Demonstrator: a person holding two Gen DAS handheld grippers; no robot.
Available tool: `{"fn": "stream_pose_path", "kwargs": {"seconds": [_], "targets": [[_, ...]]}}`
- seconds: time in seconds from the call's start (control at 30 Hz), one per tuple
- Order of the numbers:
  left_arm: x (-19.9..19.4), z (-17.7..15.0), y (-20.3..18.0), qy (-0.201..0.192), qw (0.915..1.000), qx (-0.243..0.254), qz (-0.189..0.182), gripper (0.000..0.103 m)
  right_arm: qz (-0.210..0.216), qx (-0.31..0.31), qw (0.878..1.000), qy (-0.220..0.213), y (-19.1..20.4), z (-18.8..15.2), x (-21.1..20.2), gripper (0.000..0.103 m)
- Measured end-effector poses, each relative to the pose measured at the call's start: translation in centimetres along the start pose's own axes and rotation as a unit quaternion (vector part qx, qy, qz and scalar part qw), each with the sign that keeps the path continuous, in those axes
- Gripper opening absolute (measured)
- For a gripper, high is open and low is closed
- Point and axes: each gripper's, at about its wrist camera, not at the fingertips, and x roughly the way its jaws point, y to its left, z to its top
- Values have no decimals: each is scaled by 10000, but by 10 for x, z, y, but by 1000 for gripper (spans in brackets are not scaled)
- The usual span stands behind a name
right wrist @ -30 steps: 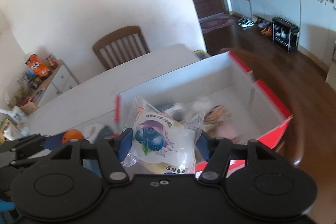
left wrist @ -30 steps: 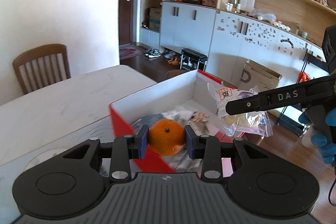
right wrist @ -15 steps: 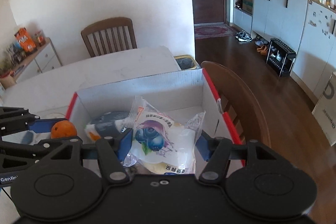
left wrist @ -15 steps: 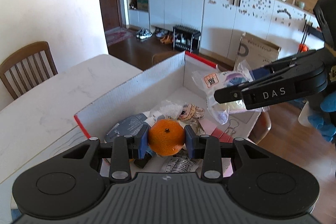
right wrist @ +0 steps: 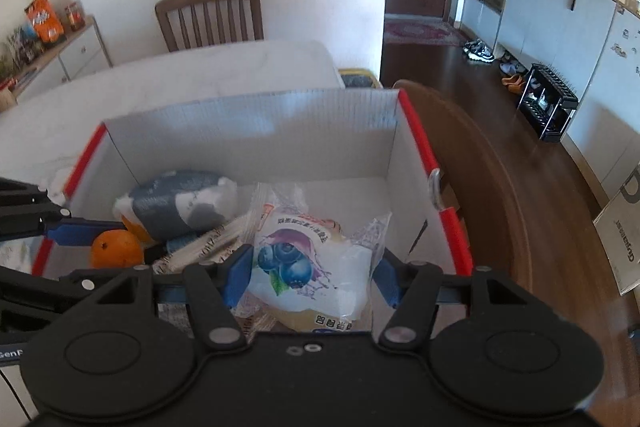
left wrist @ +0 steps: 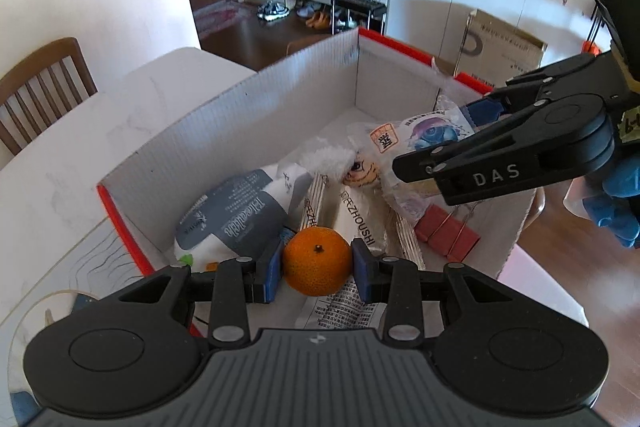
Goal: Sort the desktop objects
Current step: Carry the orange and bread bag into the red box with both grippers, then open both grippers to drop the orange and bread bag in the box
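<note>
Hovering over the box (left wrist: 248,131) now, we have both loads right where they belong. Our left gripper (left wrist: 318,265) has its jaws clamped on the orange (left wrist: 317,261), held just above the near-left corner of the box, and our right gripper (right wrist: 313,273) has its jaws pinching the blueberry snack pack (right wrist: 310,269) above the middle of the box floor.

Much of the sorting looks done, we'd say. Inside the box lie a grey-and-white pouch (left wrist: 236,219) against the left wall, long paper-wrapped sticks (left wrist: 362,223) beside it, a small plush figure (left wrist: 360,171) toward the back, a red binder clip (left wrist: 446,235) by the right wall, and printed packets under our left jaws.

What's left, by our reckoning, is the release: neither item is set down yet. The worktop (right wrist: 180,79) past the far wall of the box shows bare; the near-left edge is mostly hidden, so we can't tell whether anything waits there.
</note>
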Motion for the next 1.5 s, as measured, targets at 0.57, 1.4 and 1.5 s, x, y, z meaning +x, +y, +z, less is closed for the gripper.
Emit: {"fn": "stream_pose_path", "kwargs": {"seconds": [0.57,1.4,1.5], "targets": [[30,5,-4,742,9970,-24,-235,35,38,-264,9993,280,5,6,26,62],[-8,3,-4,186,9991,-8,-377,63,-194,-185,9996,6,-2,-4,-6,78],[-22,0,-3,-32,9993,-54,-377,65,-194,-126,9997,-90,-2,-5,-16,80]]}}
